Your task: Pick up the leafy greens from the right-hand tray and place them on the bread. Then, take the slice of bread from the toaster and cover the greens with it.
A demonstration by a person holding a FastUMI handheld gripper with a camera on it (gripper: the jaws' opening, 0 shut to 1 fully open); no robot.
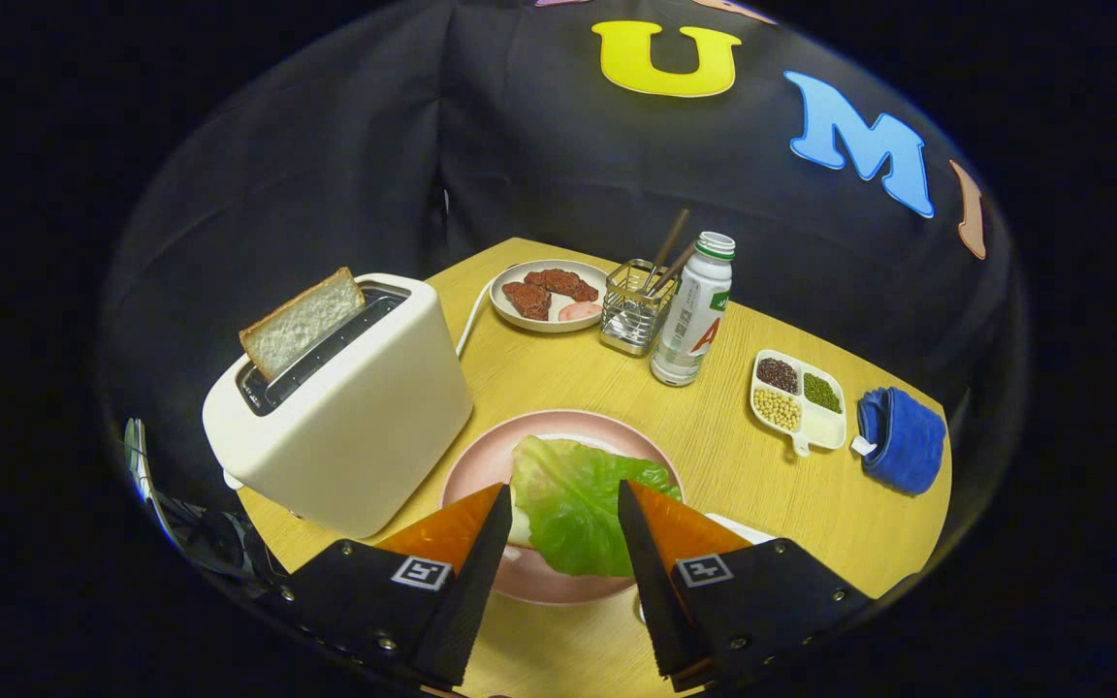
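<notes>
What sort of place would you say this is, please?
Probably a staged breakfast table in a recording booth: a cream toaster holding a bread slice, a pink plate with green lettuce, black cloth wall behind. The gripper is open above the lettuce.

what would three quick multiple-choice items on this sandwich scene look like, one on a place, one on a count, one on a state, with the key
1. Where do the leafy greens lie?
A. on the pink plate, between and just ahead of the gripper's fingers
B. in the toaster slot
C. in the divided dish

2. How many filled compartments does the divided dish show?
A. one
B. three
C. five

3. What state is the gripper in?
A. shut on the bottle
B. shut on the bread slice
C. open, holding nothing

Key:
1 A, the green leaf is spread over the plate beside the toaster.
2 B, dark grains, green grains and pale beans fill separate sections.
3 C, the fingers stand apart over the greens, and the bread slice sticks up from the toaster.
</notes>
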